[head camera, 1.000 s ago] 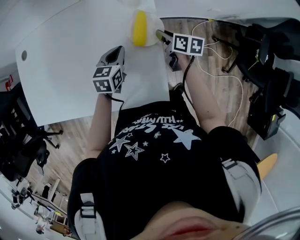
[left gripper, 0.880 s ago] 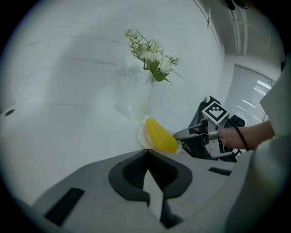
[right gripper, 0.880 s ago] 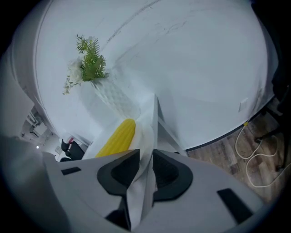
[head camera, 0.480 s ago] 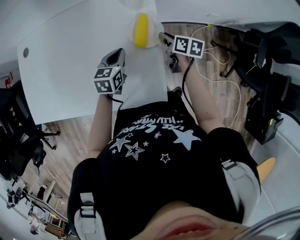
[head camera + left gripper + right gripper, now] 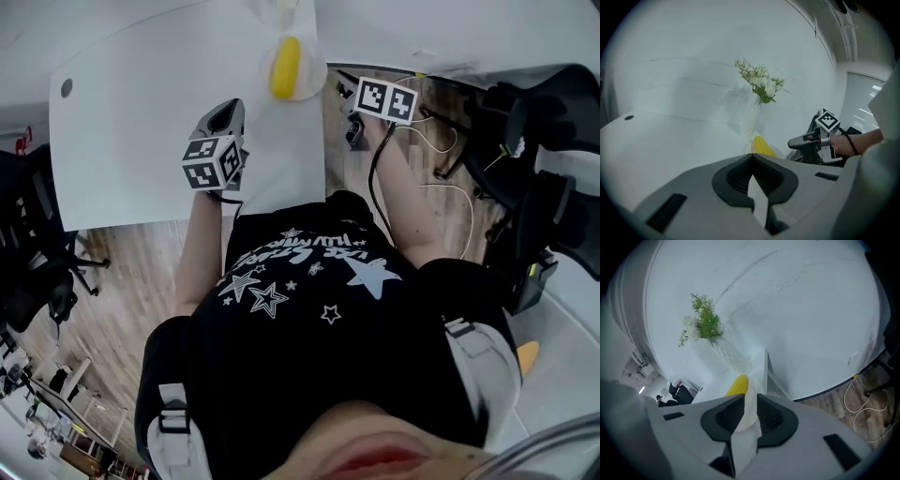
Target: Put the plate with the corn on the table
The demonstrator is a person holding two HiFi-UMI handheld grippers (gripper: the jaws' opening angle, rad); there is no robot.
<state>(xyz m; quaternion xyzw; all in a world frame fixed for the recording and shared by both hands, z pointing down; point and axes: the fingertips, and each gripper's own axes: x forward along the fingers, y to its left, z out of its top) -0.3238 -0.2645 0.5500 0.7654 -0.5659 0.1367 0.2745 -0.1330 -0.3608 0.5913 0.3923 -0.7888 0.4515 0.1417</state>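
**Pinched at the table's edge**

Hovered the left gripper (image 5: 228, 108), jaws pressed together on nothing, over the table (image 5: 141, 112). Clamped the right gripper (image 5: 750, 395) on the plate (image 5: 746, 412) rim at the table's edge, corn (image 5: 285, 66) on it. Faced a flower vase (image 5: 749, 115) beyond.

Your surroundings, item by item:

- Large white tabletop with rounded corners (image 5: 131, 131), with one small round grey grommet (image 5: 67, 88) near its far-left corner.
- A second white table (image 5: 450, 28) sits just beside it on your right, a narrow gap between them.
- Light wood-plank floor (image 5: 112, 281) under both.
- Black wheeled office chairs (image 5: 37, 281) on your left, more black furniture (image 5: 534, 187) on your right.
- Thin white cables (image 5: 450, 178) loop across the floor there.
- A white ribbed vase (image 5: 747, 117) of green-and-white flowers stands on the tabletop.
- A bright pale panel (image 5: 865, 98) at far right is possibly a window.
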